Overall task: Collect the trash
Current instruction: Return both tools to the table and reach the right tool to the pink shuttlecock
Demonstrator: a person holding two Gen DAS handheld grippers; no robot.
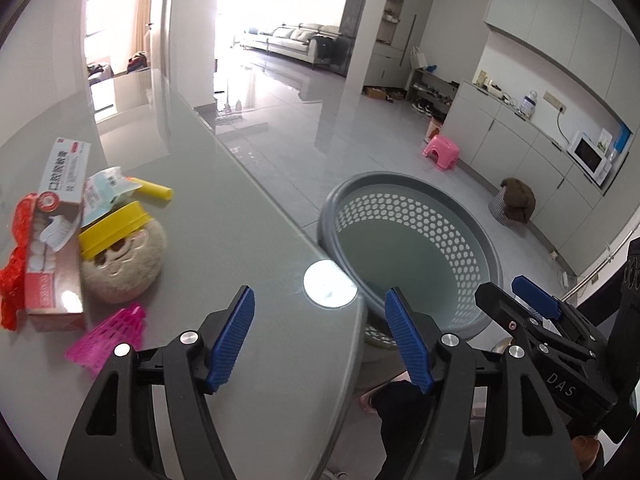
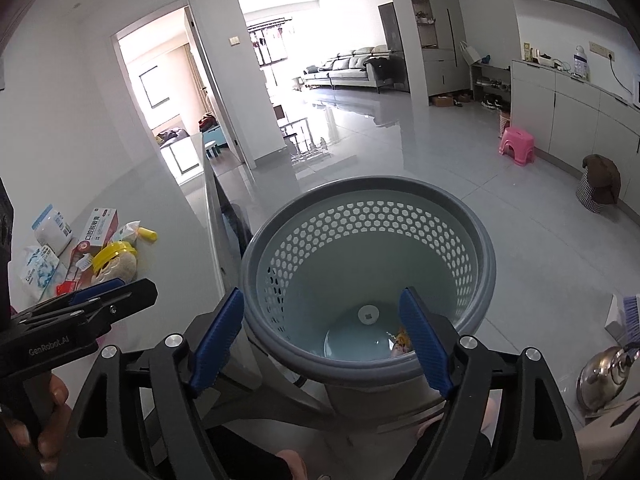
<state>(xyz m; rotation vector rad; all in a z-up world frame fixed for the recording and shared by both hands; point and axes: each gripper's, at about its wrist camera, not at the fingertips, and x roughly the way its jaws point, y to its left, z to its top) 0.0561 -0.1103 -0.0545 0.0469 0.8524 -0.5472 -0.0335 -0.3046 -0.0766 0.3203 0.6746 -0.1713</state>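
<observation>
A pile of trash lies on the grey table [image 1: 224,216]: a toothpaste box [image 1: 54,236], a round beige sponge [image 1: 124,264] with a yellow lid [image 1: 112,228], a pink mesh piece [image 1: 110,334], a red net [image 1: 16,256] and a yellow tube [image 1: 152,189]. My left gripper [image 1: 320,340] is open and empty over the table's near edge, right of the pile. A grey perforated basket [image 2: 368,264] stands on the floor beside the table. My right gripper [image 2: 322,338] is open and empty above the basket. A small piece of trash [image 2: 402,342] lies at the basket's bottom.
A white jar [image 2: 52,228] and a tissue pack [image 2: 38,268] sit left of the pile. A steel kettle [image 2: 604,376] stands at the right. A pink stool [image 2: 517,146] and a covered bin [image 2: 600,184] stand on the floor by the cabinets.
</observation>
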